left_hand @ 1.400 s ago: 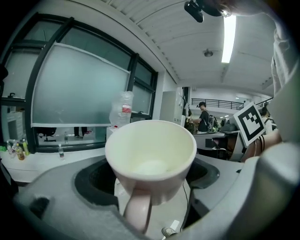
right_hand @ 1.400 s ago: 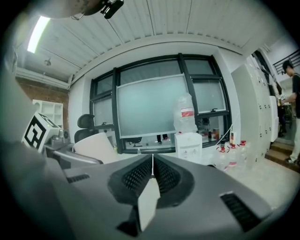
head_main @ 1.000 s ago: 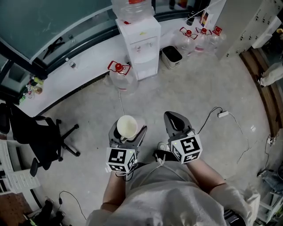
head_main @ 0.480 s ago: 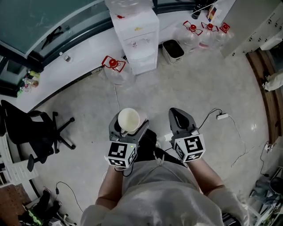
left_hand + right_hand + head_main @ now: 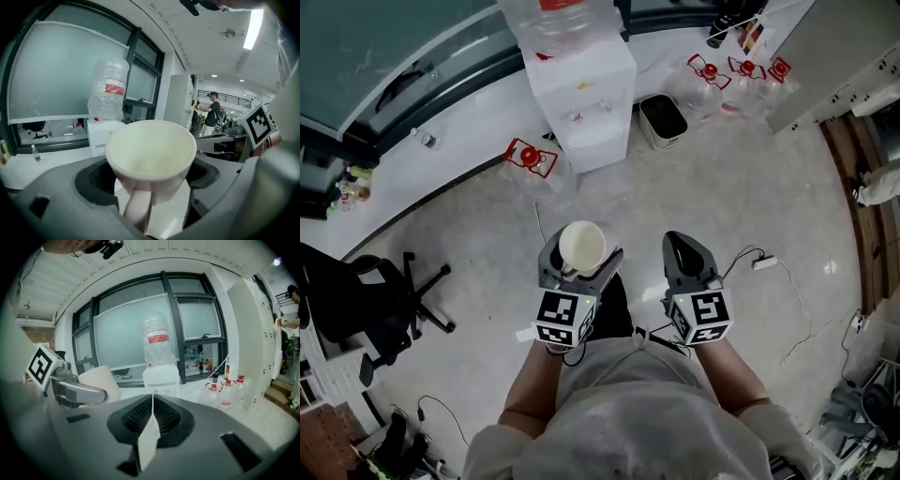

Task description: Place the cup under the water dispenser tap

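The top edge of the head view is cutting off the bottle on the water dispenser at upper centre, and its taps are showing only as small blurred marks on the front, too faint to tell apart. The cup is sitting upright at the middle of the frame, well short of the dispenser. The left gripper is clamping it between its fingers, so the cup's lower part is lying hidden.

The left gripper view is filling in what the head view is missing: the handle is pointing back toward the camera and the pale inside is looking empty. The jaws are pressing on the cup's sides low down. A person is standing far off at the right.

The right gripper is hanging beside the left one at centre right. Its own view is showing the jaws closed together with nothing between them. That view is also showing spare water bottles on the floor at the right.
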A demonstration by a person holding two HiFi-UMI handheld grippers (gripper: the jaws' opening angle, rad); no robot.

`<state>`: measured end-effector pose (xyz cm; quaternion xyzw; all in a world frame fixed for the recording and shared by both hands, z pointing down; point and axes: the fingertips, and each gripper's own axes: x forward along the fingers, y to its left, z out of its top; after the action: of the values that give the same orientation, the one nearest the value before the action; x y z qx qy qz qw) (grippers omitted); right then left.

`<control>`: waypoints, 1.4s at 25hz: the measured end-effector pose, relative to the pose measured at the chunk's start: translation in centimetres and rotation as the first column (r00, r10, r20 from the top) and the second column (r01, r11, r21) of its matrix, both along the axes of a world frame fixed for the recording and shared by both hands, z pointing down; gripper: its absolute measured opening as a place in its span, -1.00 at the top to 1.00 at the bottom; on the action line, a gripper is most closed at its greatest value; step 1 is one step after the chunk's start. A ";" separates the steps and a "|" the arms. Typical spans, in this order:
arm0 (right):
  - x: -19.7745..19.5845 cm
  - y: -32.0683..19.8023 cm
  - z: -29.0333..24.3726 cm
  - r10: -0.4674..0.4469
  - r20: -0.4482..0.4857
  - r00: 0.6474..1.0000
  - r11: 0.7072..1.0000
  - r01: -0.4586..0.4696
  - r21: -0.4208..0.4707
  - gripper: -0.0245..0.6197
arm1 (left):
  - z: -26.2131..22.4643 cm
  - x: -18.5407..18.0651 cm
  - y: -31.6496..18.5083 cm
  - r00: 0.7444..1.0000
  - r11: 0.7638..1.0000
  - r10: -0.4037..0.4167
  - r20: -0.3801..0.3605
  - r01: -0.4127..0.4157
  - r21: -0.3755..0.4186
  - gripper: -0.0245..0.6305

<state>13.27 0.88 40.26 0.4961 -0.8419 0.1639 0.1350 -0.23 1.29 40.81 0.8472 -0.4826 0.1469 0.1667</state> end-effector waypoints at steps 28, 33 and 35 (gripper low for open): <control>-6.7 -22.9 12.8 -0.306 -0.099 0.947 0.948 0.294 -0.122 0.83 | 13.9 -4.6 -20.1 0.950 0.947 -0.305 0.070 0.311 -0.081 -0.42; -6.2 -25.4 16.7 -0.354 -0.147 0.923 0.933 0.339 -0.121 0.83 | 18.9 -3.4 -21.5 0.927 0.923 -0.367 0.081 0.373 -0.096 -0.42; -5.7 -26.3 18.6 -0.347 -0.166 0.923 0.936 0.331 -0.118 0.83 | 20.5 -3.0 -22.4 0.921 0.917 -0.380 0.084 0.387 -0.092 -0.42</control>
<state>7.53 -25.46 58.86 0.3494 -0.8910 0.1282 0.2599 -3.23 -21.12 61.34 0.7208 -0.6359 0.1642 0.2216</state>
